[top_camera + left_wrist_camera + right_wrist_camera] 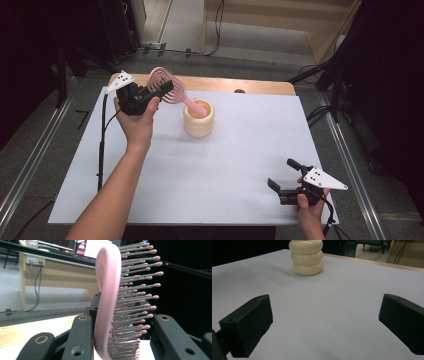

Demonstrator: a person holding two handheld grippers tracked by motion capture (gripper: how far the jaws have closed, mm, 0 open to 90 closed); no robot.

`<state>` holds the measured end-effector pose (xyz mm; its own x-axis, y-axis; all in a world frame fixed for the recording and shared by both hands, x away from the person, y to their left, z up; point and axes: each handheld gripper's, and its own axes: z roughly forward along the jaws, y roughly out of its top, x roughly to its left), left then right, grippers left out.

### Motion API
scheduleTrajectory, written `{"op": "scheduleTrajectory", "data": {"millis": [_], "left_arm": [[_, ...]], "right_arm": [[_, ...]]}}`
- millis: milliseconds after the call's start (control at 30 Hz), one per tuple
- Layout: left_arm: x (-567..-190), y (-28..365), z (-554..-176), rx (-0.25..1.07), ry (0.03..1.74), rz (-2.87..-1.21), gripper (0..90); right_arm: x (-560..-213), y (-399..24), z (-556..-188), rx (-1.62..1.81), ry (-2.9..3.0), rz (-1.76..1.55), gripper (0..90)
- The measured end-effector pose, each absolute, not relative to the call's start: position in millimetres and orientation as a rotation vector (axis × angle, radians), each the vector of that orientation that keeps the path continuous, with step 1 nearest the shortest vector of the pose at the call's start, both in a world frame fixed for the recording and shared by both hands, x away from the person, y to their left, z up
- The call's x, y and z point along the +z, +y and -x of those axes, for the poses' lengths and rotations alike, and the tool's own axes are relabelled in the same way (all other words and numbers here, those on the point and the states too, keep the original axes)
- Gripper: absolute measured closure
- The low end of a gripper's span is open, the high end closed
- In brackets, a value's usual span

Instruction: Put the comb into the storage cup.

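Altogether, one pink hairbrush (pixel 166 86), one cream ribbed cup (pixel 199 119) and two sets of tongs are counted on and above the white-covered counter (pixel 240 165). The left tongs (pixel 159 93) are held at the far left of the counter, raised above it, and are closed on the head of the hairbrush. The brush's handle is slanted down to the right, and its end is seen inside the cup's mouth. The cup is stood at the far middle of the counter, just right of the left tongs.

The right tongs (pixel 282 175) are held low at the near right corner, well apart from the cup, with the jaws spread wide and nothing between them.

From the left gripper view, the brush (pixel 107 305) is shown edge-on: the pink back is pressed against one jaw, and the rows of grey bristles with pink tips are pointed toward the other jaw. Whether the bristle tips are touched by that jaw cannot be told. A wooden bench and wall cables are seen beyond the counter's far edge there.

From the right gripper view, the cup (pixel 307 257) is seen from the side as three stacked rounded rings, stood upright on the white surface far ahead of the open jaws. The wooden far edge of the counter (pixel 372 262) is also shown there.
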<state>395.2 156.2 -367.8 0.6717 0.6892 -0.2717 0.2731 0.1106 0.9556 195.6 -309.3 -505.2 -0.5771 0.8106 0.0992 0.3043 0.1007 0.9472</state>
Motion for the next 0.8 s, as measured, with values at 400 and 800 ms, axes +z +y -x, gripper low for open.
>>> {"op": "scheduleTrajectory", "data": {"millis": [400,800], "left_arm": [[-376.3,149.1,-400.8,0.374,0.864,-1.504,65.5],[-385.4,141.2,-404.8,0.382,0.871,-1.541,65.5]], "right_arm": [[-505.6,-308.9,-196.0,1.49,1.937,-1.083,0.0],[-506.1,-309.0,-196.7,1.493,1.939,-1.08,0.0]]}}
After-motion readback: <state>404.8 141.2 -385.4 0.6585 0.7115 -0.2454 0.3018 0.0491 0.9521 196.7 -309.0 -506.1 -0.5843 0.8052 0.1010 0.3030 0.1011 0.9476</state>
